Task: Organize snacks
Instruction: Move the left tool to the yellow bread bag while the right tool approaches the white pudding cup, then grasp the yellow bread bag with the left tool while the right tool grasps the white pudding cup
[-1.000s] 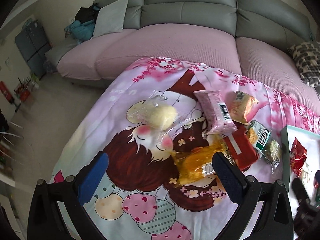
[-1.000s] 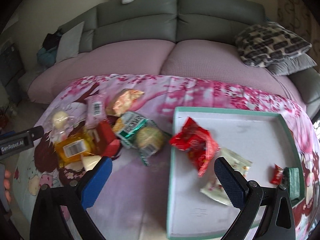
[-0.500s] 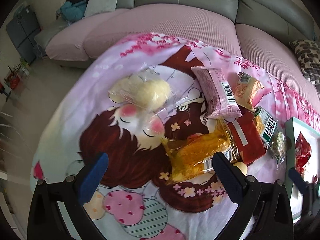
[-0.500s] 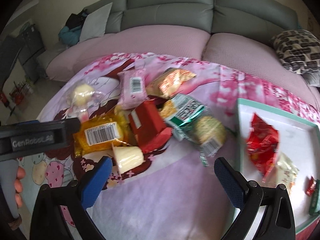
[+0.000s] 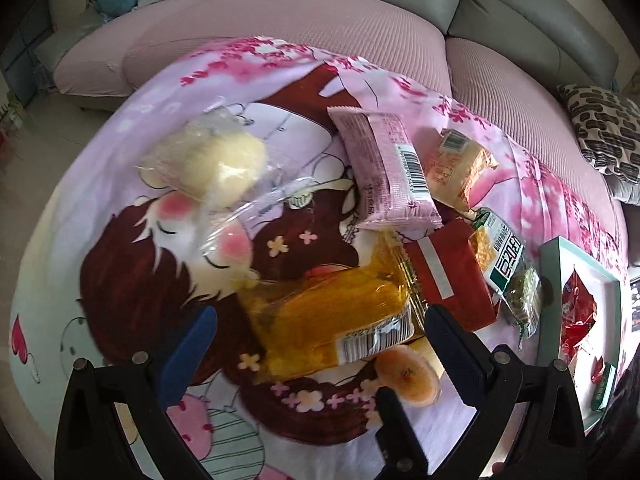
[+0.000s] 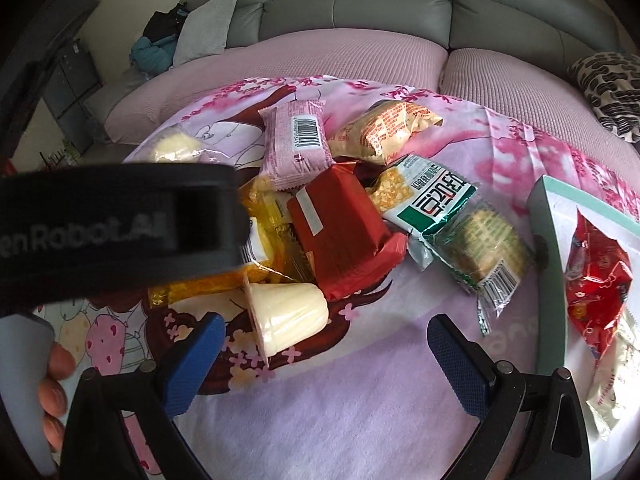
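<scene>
Left claw (image 5: 318,334) wide apart, nothing clamped, its blue pads either side of the yellow packet (image 5: 336,320), which lies on the cartoon-print cloth (image 5: 120,280) over the surface. Right claw (image 6: 326,354) also spread apart and empty, low over the cloth, pudding cup (image 6: 286,316) lying on its side just in front, nearer the left pad. Snacks sit piled mid-cloth: red packet (image 6: 342,236) overlapping the yellow one, pink packet (image 6: 298,144) behind it, orange-print bag (image 6: 384,128) beside that, green-and-white packet (image 6: 430,200) and clear cracker pack (image 6: 484,248) to the right. Clear bag with pale bun (image 5: 216,164) apart on the left. Teal-rimmed tray (image 6: 546,240) at right holds red foil bag (image 6: 596,272) and a pale packet (image 6: 612,384). Sofa (image 6: 360,4) behind.
</scene>
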Motion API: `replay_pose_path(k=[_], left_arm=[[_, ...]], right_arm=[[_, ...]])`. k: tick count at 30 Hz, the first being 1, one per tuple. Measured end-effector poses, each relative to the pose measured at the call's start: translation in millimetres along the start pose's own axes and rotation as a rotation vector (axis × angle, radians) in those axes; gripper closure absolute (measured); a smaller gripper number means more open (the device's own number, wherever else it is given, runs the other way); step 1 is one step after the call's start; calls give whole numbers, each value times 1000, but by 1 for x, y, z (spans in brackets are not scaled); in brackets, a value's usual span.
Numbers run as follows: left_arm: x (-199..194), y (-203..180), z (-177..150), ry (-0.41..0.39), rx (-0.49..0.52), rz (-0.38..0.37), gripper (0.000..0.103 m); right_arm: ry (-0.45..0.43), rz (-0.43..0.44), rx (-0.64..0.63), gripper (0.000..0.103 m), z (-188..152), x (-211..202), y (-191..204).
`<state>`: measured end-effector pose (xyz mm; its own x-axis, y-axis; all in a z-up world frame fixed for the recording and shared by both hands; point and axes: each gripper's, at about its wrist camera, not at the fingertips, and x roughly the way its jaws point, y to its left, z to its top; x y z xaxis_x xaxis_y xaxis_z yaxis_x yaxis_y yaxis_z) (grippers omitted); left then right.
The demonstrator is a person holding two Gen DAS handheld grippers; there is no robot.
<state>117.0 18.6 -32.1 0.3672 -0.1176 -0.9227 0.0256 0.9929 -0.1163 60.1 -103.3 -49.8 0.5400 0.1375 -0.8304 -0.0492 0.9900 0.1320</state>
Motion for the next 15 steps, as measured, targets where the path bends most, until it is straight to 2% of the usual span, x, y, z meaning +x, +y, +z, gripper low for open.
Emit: replay_pose_path(k=[7, 10, 15], left_arm=[[16, 4, 4, 43, -27, 9, 0], [18, 8, 5, 49, -43, 8, 0], [18, 16, 5, 55, -85, 31, 0]], right_arm=[[-1, 16, 29, 5, 2, 6, -4], [-8, 5, 26, 15, 4, 7, -4], [-14, 32, 34, 31, 5, 6, -6]])
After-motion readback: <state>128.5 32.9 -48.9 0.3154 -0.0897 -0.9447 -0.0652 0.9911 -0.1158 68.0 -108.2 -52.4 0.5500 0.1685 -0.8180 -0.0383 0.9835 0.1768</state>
